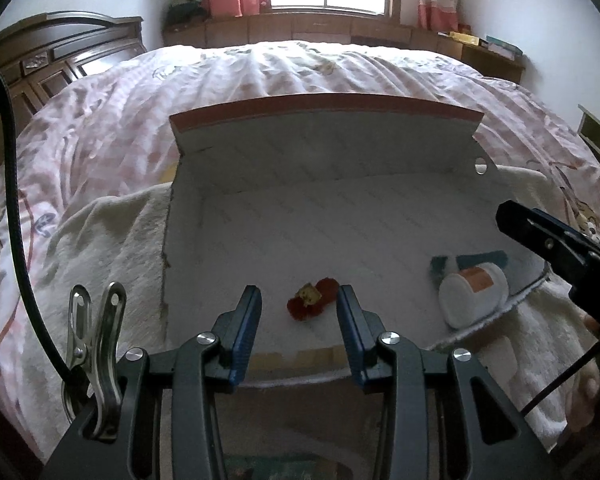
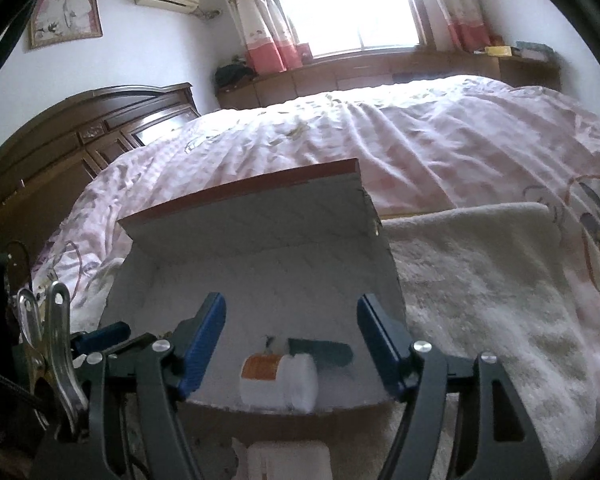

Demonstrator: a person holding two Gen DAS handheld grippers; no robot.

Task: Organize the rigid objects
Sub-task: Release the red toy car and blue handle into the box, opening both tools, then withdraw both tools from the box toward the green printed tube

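An open white cardboard box (image 1: 300,220) with a raised red-edged lid lies on a towel on the bed. Inside it lie a small red and yellow toy (image 1: 312,299), a white bottle with an orange label (image 1: 473,291) on its side, and a teal object (image 1: 482,258) behind the bottle. My left gripper (image 1: 299,300) is open and empty, its jaws either side of the toy, just above the box's front edge. My right gripper (image 2: 291,322) is open and empty over the box's near edge, with the bottle (image 2: 278,378) and the teal object (image 2: 320,350) between its jaws.
A cream towel (image 2: 480,280) covers the near part of the pink quilt (image 1: 260,76). A dark wooden headboard (image 2: 60,144) stands at the left. A white object (image 2: 288,460) lies below the box's front edge. The right gripper's arm (image 1: 556,248) reaches over the box's right side.
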